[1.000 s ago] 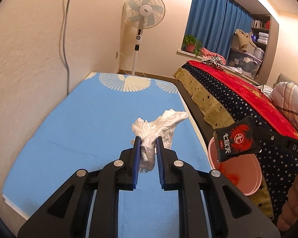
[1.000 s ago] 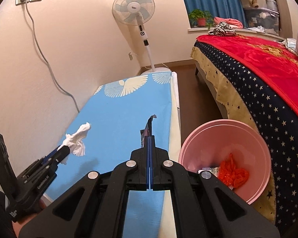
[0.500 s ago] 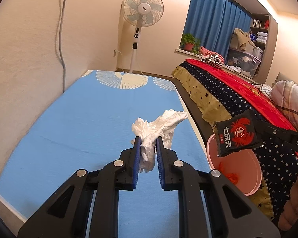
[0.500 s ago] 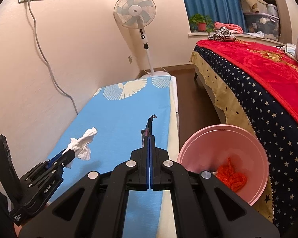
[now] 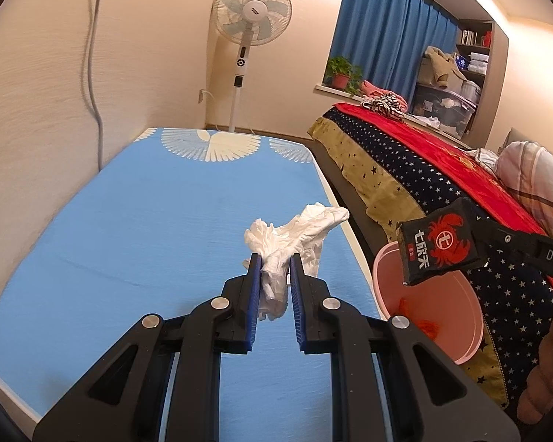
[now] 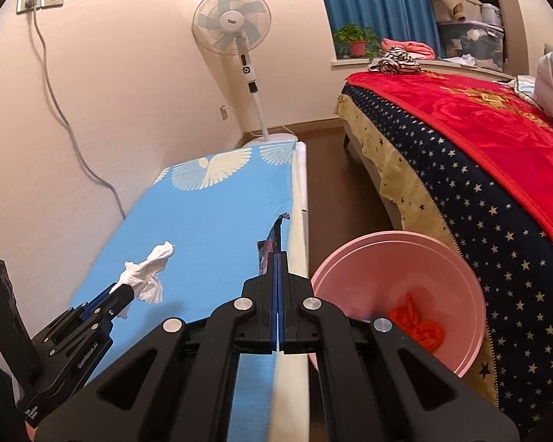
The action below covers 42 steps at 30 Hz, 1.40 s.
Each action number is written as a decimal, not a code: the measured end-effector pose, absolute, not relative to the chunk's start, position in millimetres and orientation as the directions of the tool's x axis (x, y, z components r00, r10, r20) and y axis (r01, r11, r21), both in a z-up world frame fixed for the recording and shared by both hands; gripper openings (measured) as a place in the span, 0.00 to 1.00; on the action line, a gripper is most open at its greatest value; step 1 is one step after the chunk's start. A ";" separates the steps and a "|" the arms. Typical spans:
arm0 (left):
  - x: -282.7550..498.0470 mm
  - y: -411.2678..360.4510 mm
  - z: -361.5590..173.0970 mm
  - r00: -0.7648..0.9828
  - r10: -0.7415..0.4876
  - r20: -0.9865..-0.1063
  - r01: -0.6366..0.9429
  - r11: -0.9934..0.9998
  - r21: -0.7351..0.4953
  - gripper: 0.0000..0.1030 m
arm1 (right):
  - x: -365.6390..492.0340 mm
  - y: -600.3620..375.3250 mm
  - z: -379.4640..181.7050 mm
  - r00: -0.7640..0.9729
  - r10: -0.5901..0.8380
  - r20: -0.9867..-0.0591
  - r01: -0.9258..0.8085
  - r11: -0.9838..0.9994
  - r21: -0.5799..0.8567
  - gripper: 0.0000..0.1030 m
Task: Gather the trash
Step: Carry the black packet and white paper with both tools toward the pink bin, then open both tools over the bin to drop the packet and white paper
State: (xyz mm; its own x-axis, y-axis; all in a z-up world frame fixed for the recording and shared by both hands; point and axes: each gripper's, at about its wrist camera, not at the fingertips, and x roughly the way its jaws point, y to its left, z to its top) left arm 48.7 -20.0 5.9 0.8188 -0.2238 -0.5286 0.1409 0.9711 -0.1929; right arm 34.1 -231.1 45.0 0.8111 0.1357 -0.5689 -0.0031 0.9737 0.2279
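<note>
My left gripper (image 5: 274, 258) is shut on a crumpled white tissue (image 5: 295, 234) and holds it above the blue mattress (image 5: 147, 228); it also shows in the right wrist view (image 6: 123, 291) with the tissue (image 6: 147, 276). My right gripper (image 6: 277, 256) is shut on a black snack wrapper with a red crab logo (image 5: 440, 245), seen edge-on in its own view (image 6: 272, 239). The wrapper hangs near the rim of a pink bin (image 6: 424, 258) on the floor, with orange trash (image 6: 418, 324) inside.
A bed with a red and star-patterned blanket (image 6: 497, 154) stands right of the bin. A standing fan (image 6: 236, 33) is at the mattress's far end. A cable (image 6: 66, 121) runs down the left wall. Brown floor (image 6: 335, 191) lies between mattress and bed.
Both grippers have drifted slightly with their loads; the bin now sits closer and more central under the right gripper. Both grips are unchanged.
</note>
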 end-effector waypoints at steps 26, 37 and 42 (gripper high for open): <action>64.5 -98.2 -4.0 0.769 -0.352 -0.534 0.290 0.936 -0.198 0.15 | 38.2 -311.7 45.0 0.822 -0.060 -0.566 0.227 0.946 0.230 0.00; 74.7 -157.4 -14.8 0.703 -0.444 -0.556 0.393 0.894 -0.216 0.16 | 35.1 -345.2 40.9 0.807 -0.128 -0.577 0.319 0.916 0.243 0.00; 79.1 -175.5 -21.3 0.657 -0.500 -0.565 0.444 0.861 -0.247 0.34 | 35.6 -355.5 37.2 0.791 -0.139 -0.596 0.350 0.901 0.255 0.05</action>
State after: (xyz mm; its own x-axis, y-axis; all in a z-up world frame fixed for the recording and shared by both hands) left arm 79.1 -175.5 -21.3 0.6567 -0.5000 -0.5646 0.4438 0.8615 -0.2467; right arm 35.6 -355.5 37.2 0.7911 -0.1387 -0.5958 0.3499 0.9015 0.2548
